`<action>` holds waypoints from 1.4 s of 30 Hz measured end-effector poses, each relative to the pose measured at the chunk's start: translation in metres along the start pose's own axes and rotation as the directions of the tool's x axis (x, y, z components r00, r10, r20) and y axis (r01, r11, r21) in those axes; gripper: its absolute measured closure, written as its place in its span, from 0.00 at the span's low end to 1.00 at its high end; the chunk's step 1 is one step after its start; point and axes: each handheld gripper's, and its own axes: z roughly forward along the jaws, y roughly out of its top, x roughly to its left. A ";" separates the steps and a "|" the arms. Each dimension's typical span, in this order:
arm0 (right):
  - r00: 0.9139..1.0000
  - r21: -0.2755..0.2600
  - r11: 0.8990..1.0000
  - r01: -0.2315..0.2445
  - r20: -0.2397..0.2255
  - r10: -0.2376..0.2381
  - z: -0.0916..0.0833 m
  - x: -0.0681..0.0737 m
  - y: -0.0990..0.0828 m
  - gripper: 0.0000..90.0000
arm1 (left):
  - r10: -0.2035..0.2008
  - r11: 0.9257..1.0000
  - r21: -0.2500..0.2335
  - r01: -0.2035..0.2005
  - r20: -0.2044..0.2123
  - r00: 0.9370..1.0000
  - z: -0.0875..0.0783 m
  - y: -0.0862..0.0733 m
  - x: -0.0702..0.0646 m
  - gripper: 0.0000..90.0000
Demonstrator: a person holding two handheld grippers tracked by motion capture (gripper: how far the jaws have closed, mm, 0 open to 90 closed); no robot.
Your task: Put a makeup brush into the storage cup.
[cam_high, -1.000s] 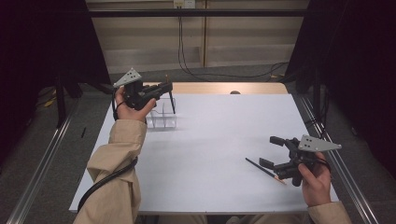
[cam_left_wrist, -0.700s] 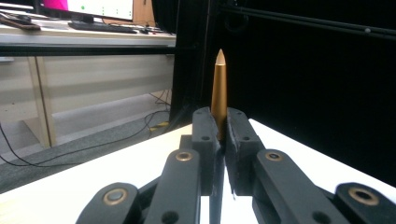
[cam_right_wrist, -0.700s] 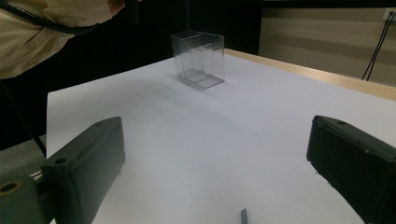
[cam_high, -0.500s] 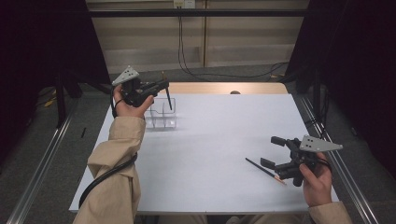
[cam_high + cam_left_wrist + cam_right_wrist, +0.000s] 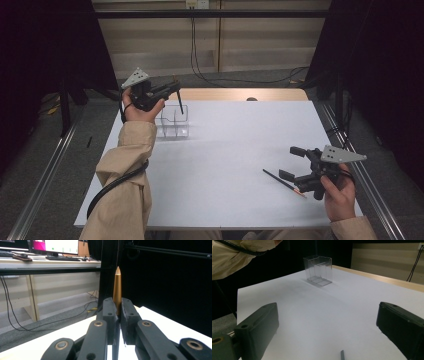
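My left gripper point(image 5: 175, 88) hovers at the far left of the white table point(image 5: 225, 145), shut on a dark pencil point(image 5: 180, 105) that hangs nearly upright. Its lower end sits just above a clear plastic box point(image 5: 175, 125) with compartments. In the left gripper view the jaws point(image 5: 117, 312) pinch the pencil's golden pointed end point(image 5: 117, 287). My right gripper point(image 5: 296, 163) rests open at the near right, beside a second dark pencil point(image 5: 282, 182) lying on the table. In the right gripper view the open jaws point(image 5: 328, 315) frame bare table, the lying pencil's end point(image 5: 342, 355) and the clear box point(image 5: 318, 270) farther off.
A wooden strip point(image 5: 240, 94) borders the table's far edge, with a small dark object point(image 5: 251, 99) on it. Metal rails point(image 5: 45, 175) run along both sides. Cables point(image 5: 200, 60) hang over the floor behind. A beige sleeve point(image 5: 242, 252) reaches along the left.
My left gripper has risen slightly and drifted a little left with the pencil, over the clear box. The right gripper has stayed put.
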 end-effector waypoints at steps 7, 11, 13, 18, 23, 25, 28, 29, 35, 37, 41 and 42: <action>1.000 -0.001 1.000 -0.006 -0.002 0.006 -0.001 -0.001 -0.001 0.04 | 0.017 1.000 0.011 -0.016 -0.014 1.000 0.005 -0.007 0.003 0.93; 1.000 0.001 1.000 -0.003 -0.005 0.003 -0.001 -0.001 -0.001 0.04 | 0.032 0.999 0.013 -0.032 -0.018 0.999 0.007 -0.009 0.005 0.93; 1.000 0.001 1.000 -0.004 -0.003 0.004 -0.001 -0.002 -0.002 0.04 | 0.036 0.999 0.015 -0.036 -0.021 0.999 0.008 -0.011 0.005 0.93; 1.000 0.001 1.000 -0.004 -0.003 0.004 -0.001 -0.001 -0.001 0.04 | 0.031 0.999 0.014 -0.030 -0.033 0.999 0.010 -0.015 0.006 0.93; 1.000 0.001 1.000 -0.004 -0.002 0.004 -0.002 -0.002 -0.001 0.04 | 0.034 0.999 0.011 -0.033 -0.041 0.999 0.011 -0.018 0.006 0.93; 1.000 0.002 1.000 -0.005 0.001 0.005 -0.003 -0.002 -0.001 0.04 | 0.037 0.999 0.015 -0.036 -0.044 0.998 0.012 -0.018 0.007 0.93; 1.000 0.000 1.000 -0.003 0.001 0.003 -0.003 -0.002 -0.001 0.04 | 0.039 0.999 0.015 -0.038 -0.042 0.998 0.013 -0.019 0.006 0.93; 1.000 0.001 1.000 -0.003 -0.002 0.003 -0.003 -0.002 -0.001 0.04 | 0.039 0.999 0.020 -0.038 -0.044 0.998 0.014 -0.020 0.006 0.93; 1.000 0.006 1.000 -0.001 -0.006 0.001 -0.002 -0.001 -0.002 0.04 | 0.048 0.999 0.024 -0.046 -0.057 0.997 0.016 -0.024 0.007 0.93; 1.000 0.006 1.000 -0.003 -0.005 0.003 -0.003 -0.001 -0.002 0.04 | 0.042 0.999 0.026 -0.041 -0.053 0.998 0.016 -0.025 0.007 0.93; 1.000 0.008 1.000 -0.004 -0.008 0.004 -0.003 -0.001 -0.002 0.04 | 0.049 0.998 0.029 -0.048 -0.059 0.997 0.018 -0.029 0.007 0.93; 1.000 0.009 1.000 -0.003 -0.007 0.003 -0.003 -0.001 -0.002 0.04 | 0.045 0.999 0.024 -0.044 -0.059 0.997 0.019 -0.030 0.007 0.93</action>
